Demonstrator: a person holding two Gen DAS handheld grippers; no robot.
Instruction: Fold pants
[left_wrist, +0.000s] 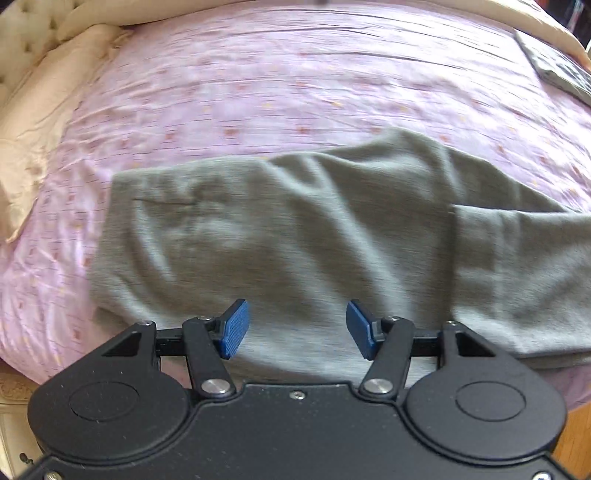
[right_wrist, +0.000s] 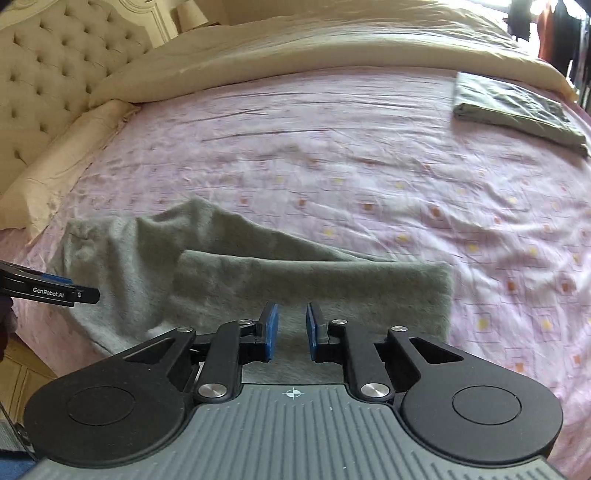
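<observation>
Grey pants (left_wrist: 295, 229) lie across the near edge of the bed (left_wrist: 295, 81), on the pink sheet (right_wrist: 369, 184). Already folded at least once: one layer is doubled over the right part, with a straight folded edge at the right end in the right wrist view.

Left gripper (left_wrist: 297, 328): jaws wide apart, nothing between them, above the near side of the cloth. Right gripper (right_wrist: 291, 330): jaws parted by a narrow gap, no fabric pinched, above the doubled layer.

Handling, judged: thick fleecy knit, soft and limp, light. No stiffness, so it will sag and drape from any held point, and a single pinch would let the rest trail. The nap looks grippy, so slip from the ribbed pads is unlikely. Layers may part unless both are caught.

Best holds: the two corners of one short end, one per gripper, pinching through all layers at the edge.

A second folded cloth (right_wrist: 517, 110) lies well apart at the far right.
</observation>
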